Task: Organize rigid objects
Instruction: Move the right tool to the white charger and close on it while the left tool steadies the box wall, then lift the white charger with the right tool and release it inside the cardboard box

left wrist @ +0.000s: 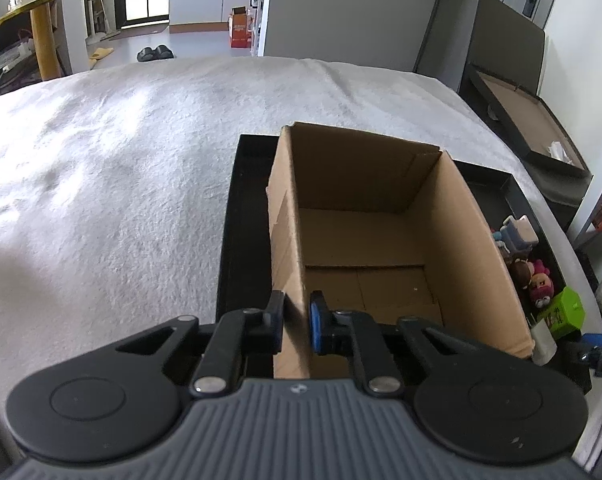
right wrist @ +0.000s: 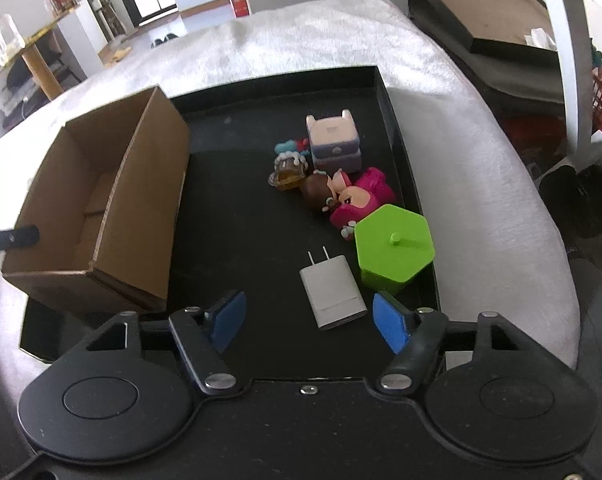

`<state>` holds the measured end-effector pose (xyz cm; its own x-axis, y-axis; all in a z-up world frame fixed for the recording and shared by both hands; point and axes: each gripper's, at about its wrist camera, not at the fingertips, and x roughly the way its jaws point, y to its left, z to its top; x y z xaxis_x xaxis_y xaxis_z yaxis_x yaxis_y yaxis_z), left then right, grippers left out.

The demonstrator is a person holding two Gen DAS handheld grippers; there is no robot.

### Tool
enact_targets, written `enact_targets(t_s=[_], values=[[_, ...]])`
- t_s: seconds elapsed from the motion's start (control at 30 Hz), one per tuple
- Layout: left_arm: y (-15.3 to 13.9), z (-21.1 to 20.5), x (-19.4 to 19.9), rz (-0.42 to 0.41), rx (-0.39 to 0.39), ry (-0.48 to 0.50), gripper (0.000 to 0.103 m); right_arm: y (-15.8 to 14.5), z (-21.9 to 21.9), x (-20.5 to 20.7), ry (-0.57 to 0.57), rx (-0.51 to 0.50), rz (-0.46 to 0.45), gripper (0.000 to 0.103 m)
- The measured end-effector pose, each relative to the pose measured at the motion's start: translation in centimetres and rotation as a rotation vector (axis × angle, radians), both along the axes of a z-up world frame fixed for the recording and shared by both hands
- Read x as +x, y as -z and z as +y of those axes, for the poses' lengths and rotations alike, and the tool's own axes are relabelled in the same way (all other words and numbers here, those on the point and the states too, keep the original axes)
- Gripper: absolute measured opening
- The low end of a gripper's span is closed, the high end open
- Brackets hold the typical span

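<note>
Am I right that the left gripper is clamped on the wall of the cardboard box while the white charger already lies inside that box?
Not quite: the white charger lies on the black tray, outside the cardboard box, as the right wrist view shows. The left gripper does clamp the box wall.

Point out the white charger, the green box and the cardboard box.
white charger (right wrist: 333, 296), right wrist view, on the flat top face of its body.
green box (right wrist: 393, 236), right wrist view, on its six-sided lid.
cardboard box (left wrist: 477, 248), left wrist view, on the inner right wall.
</note>
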<state>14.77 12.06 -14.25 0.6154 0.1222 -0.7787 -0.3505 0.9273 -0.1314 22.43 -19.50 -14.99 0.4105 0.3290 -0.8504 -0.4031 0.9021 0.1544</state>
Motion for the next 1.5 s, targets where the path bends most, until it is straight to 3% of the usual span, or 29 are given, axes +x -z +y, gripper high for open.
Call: enact_targets(t_s=[0.3,0.63,0.73,1.0,1.5], values=[[0.9,0.9,-0.5,-0.046,-0.069,-0.045,0.013,2.4,0.9,1.2,-0.017,-0.063,0.027,0.062],[1.1,0.9,-0.9,-0.071,-0.056,-0.037,0.013,4.2,3.5,1.7,-0.105,-0.176,0.002,0.061],[1.0,0.4,-1.0,-0.076,-0.042,-0.033,0.013,4.7,4.1,1.8,-0.111,-0.190,0.016,0.038],[1.1,0.6,-1.3,-0.081,-0.063,-0.053,0.013,3.6,4.6,0.9,-0.127,-0.155,0.038,0.037],[1.0,-0.2,-1.5,-0.079,-0.029,-0.027,0.013,0.1,5.8,-0.2,-0.164,-0.130,-0.040,0.036]])
